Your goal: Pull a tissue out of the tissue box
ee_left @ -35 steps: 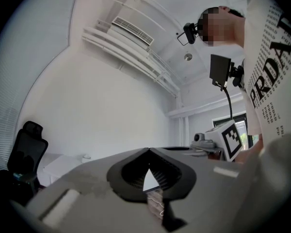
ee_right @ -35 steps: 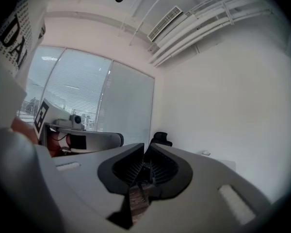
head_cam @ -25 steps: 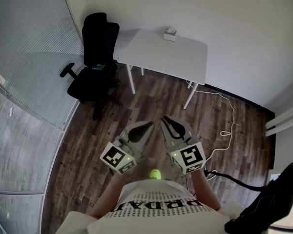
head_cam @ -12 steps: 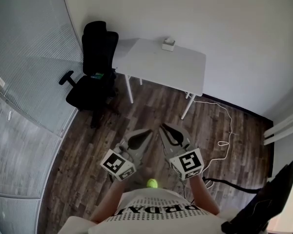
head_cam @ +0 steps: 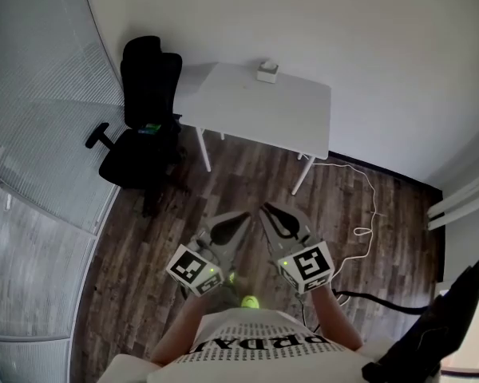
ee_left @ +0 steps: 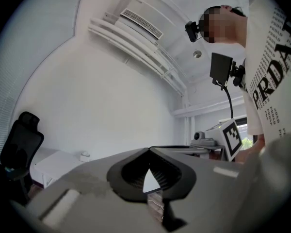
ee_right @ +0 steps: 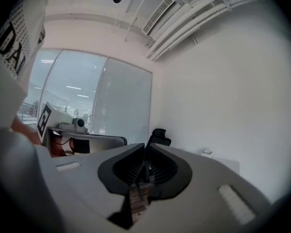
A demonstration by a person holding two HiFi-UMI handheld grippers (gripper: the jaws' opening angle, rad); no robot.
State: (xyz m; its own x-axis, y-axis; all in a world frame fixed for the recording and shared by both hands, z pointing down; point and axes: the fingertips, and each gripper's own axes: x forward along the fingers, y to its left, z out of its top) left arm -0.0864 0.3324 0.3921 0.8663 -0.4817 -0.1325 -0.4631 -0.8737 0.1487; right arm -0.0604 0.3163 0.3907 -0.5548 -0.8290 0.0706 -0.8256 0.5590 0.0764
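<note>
Task not begun, as far as I can judge. The white table (head_cam: 255, 106) stands against the far wall. A black office chair (head_cam: 140, 126) is just beside the table's left end. The left gripper (head_cam: 241, 217) and right gripper (head_cam: 266, 211) are side by side over the wood floor, well apart from the table and pointing toward it. Left jaws are closed tip to tip, right jaws all but together, and both are empty. The tissue box (head_cam: 267, 71) sits at the table's far edge, untouched. Left to do: reach the table, pinch a tissue, pull it out.
</note>
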